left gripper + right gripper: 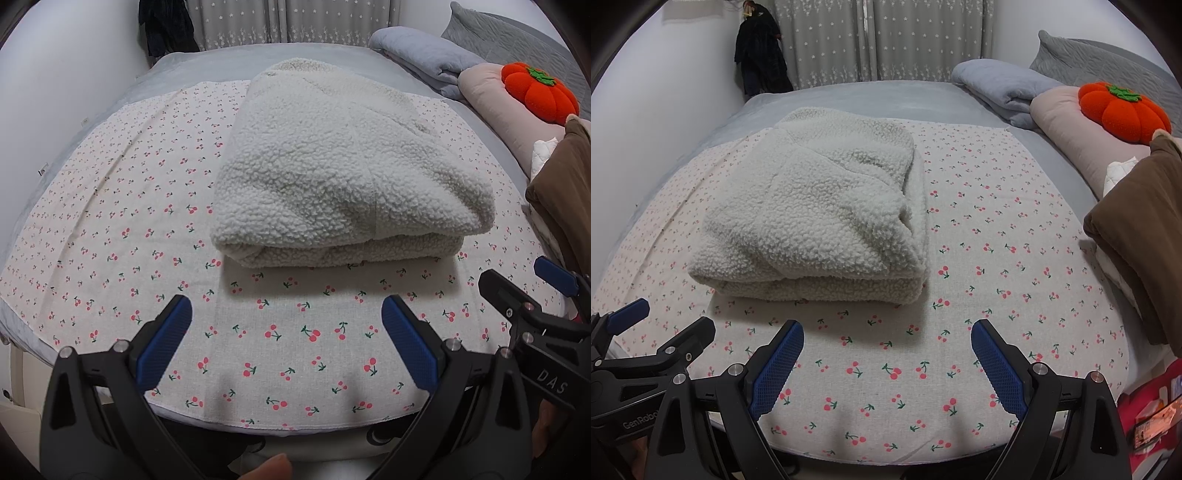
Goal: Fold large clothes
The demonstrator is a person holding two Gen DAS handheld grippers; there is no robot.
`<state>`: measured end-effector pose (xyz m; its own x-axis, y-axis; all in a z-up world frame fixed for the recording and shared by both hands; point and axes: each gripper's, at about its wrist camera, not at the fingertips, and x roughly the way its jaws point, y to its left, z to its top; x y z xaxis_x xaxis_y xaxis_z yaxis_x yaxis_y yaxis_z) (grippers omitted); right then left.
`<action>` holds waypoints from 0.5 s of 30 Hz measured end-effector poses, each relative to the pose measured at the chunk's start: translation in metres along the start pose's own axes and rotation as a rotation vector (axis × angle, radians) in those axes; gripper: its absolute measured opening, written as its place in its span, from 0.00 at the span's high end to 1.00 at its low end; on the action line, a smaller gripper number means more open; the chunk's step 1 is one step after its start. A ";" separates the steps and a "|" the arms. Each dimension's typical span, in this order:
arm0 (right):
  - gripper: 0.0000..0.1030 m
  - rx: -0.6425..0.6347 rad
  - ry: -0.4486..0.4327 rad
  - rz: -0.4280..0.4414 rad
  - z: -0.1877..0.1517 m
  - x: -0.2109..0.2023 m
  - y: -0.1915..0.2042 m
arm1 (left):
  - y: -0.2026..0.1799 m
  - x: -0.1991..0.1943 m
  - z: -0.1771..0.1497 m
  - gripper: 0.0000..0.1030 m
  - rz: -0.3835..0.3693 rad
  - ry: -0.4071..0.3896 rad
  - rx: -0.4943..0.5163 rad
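Observation:
A cream fleece garment lies folded into a thick bundle on the cherry-print cloth that covers the bed. It also shows in the right wrist view, left of centre. My left gripper is open and empty, held low over the cloth's near edge, short of the bundle. My right gripper is open and empty too, level with the left one, to the right of the bundle. The right gripper shows at the right edge of the left wrist view, the left gripper at the left edge of the right wrist view.
A stack of folded clothes with a brown piece on top sits at the bed's right edge. Behind it are a pink pillow, an orange pumpkin cushion and a grey-blue duvet. A wall runs along the left, curtains at the back.

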<state>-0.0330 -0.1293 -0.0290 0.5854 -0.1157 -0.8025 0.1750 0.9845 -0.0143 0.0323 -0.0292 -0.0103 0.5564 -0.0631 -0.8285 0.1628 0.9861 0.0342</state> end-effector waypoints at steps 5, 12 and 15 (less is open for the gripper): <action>0.09 0.000 0.001 0.000 -0.001 0.000 -0.001 | 0.001 0.001 0.000 0.01 0.000 0.001 0.000; 0.09 0.000 0.002 0.001 -0.002 0.001 -0.001 | 0.001 0.002 -0.001 0.01 -0.001 0.003 -0.003; 0.09 0.000 0.005 0.000 -0.004 0.002 -0.001 | 0.002 0.003 -0.002 0.01 -0.005 0.006 -0.005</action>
<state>-0.0348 -0.1302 -0.0331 0.5816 -0.1153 -0.8053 0.1750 0.9845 -0.0146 0.0329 -0.0271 -0.0137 0.5507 -0.0667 -0.8320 0.1609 0.9866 0.0274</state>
